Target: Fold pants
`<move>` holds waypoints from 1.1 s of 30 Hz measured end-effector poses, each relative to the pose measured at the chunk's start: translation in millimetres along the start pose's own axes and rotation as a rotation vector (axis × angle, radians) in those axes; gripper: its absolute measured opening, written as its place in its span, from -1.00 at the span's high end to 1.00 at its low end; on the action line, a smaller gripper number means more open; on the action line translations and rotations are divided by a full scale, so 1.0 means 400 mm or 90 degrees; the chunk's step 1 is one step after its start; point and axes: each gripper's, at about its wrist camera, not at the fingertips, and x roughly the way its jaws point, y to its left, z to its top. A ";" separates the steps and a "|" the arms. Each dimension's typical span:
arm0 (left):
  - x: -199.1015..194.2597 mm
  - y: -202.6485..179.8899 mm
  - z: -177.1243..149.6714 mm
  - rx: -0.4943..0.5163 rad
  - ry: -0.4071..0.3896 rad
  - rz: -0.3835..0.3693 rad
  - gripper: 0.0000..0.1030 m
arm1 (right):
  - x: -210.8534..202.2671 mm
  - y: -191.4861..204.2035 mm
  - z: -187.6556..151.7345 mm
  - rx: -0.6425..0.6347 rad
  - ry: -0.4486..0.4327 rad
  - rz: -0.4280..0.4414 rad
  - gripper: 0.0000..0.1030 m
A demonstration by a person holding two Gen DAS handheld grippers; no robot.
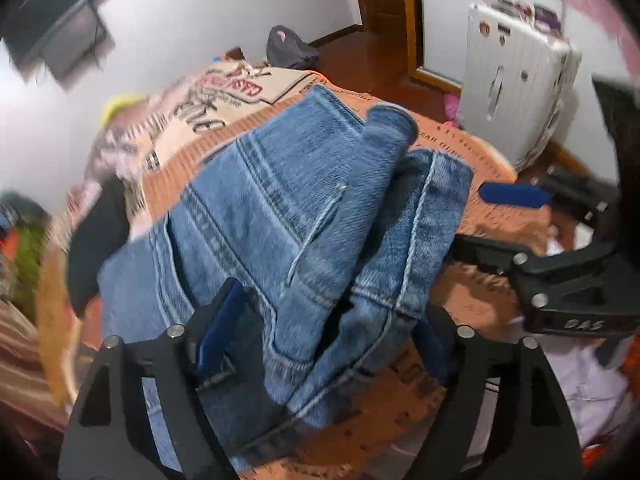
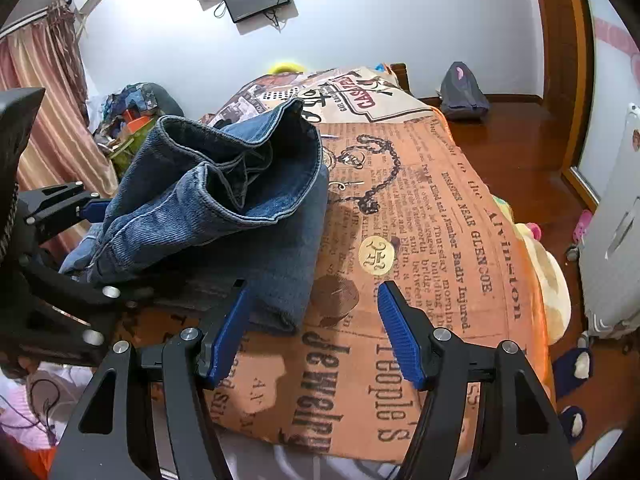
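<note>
Blue denim pants lie in a folded bundle on the orange newspaper-print bed cover. My left gripper has denim between its blue pads, with the fabric draped over its fingers. In the right wrist view the pants sit at left, their upper layer lifted and bunched, with the left gripper at their left edge. My right gripper is open and empty over the cover, its left pad beside the folded edge. It also shows in the left wrist view at right.
The bed cover ends at a front edge. A white suitcase stands on the wooden floor at right. A grey bag sits by the far wall. A clutter pile and curtain are at left.
</note>
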 end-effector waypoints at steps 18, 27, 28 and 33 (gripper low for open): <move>-0.208 0.287 0.014 -0.153 -0.104 0.072 -0.80 | 0.000 0.079 -0.010 -0.038 0.022 0.024 -0.21; -0.007 0.563 0.043 -0.205 -0.070 0.194 -0.81 | 0.017 0.101 -0.005 -0.022 0.053 0.023 -0.21; 0.027 0.580 0.047 -0.202 -0.056 0.199 -0.81 | 0.013 0.097 -0.006 -0.013 0.057 0.027 -0.21; 0.211 0.627 0.042 -0.168 0.031 0.239 -0.81 | 0.038 0.100 -0.016 0.018 0.078 0.058 -0.25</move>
